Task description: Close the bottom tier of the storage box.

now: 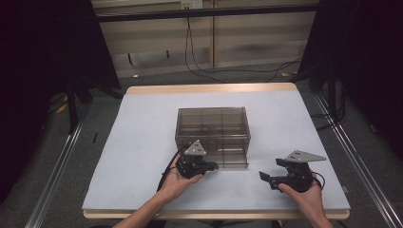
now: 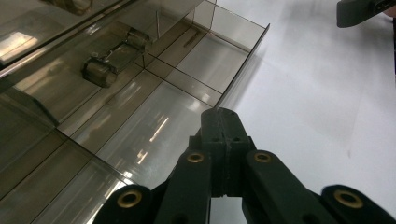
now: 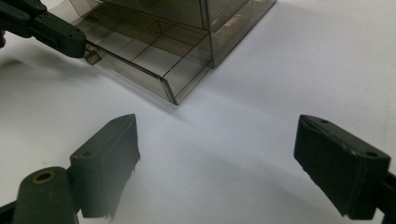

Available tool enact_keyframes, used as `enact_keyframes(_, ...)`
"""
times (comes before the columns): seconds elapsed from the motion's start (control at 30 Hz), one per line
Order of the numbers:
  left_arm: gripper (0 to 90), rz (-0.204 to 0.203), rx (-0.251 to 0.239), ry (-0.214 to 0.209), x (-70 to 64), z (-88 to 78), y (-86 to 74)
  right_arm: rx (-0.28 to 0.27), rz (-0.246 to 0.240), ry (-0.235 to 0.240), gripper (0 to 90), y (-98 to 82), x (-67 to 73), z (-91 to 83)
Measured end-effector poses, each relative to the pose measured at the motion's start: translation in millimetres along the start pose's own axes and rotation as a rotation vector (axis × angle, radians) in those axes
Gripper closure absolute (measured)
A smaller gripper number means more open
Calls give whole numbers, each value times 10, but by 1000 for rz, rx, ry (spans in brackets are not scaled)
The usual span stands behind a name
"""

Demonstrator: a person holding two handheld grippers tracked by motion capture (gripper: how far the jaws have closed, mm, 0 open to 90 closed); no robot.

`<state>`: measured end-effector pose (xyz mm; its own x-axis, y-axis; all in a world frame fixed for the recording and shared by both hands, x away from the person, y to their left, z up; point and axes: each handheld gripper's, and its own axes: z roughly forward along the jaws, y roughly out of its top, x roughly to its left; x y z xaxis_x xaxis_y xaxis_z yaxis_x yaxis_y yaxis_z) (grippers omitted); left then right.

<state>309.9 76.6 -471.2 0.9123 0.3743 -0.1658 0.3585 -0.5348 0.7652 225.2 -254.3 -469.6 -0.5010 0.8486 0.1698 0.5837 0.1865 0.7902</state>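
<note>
High view: smoky drawer box (image 1: 213, 133) mid-table, drawer (image 1: 233, 161) pulled out toward the near side; left gripper (image 1: 211, 166) at its front.
Left gripper view: jaws together on the drawer's front wall.
Right gripper view: right gripper (image 3: 215, 163) jaws wide apart, empty, over the white table (image 3: 280, 70).

Grey carpeted floor (image 1: 157, 78) beyond the white table (image 1: 142, 123), black curtains (image 1: 43, 52) either side, perhaps a pale panelled wall (image 1: 256, 33) behind.

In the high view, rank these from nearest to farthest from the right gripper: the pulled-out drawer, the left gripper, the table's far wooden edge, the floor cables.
From the right gripper:
1. Pulled-out drawer, just to its left.
2. Left gripper, fingers shut on the drawer's front, further left.
3. Table's far wooden edge, across the table.
4. Floor cables, beyond that edge.
</note>
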Motion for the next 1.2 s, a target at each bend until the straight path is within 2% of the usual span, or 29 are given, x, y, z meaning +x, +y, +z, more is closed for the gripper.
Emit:
enact_keyframes(0.9, 900, -18, 6, 16, 13, 11, 40, 11, -2, 10, 141, 16, -13, 22)
enact_keyframes(0.97, 900, -16, 10, 33, 10, 23, 52, 9, -2, 8, 141, 17, -13, 22)
enact_keyframes(1.03, 900, -6, 17, 28, 16, 26, 52, 5, -3, 9, 142, 19, -12, 18)
enact_keyframes(1.1, 900, -24, -6, 30, 27, 30, 49, 7, -8, 11, 143, 14, -10, 14)
enact_keyframes(1.2, 900, -22, 3, 31, 61, 23, 53, 6, -8, 12, 143, 17, -10, 21)
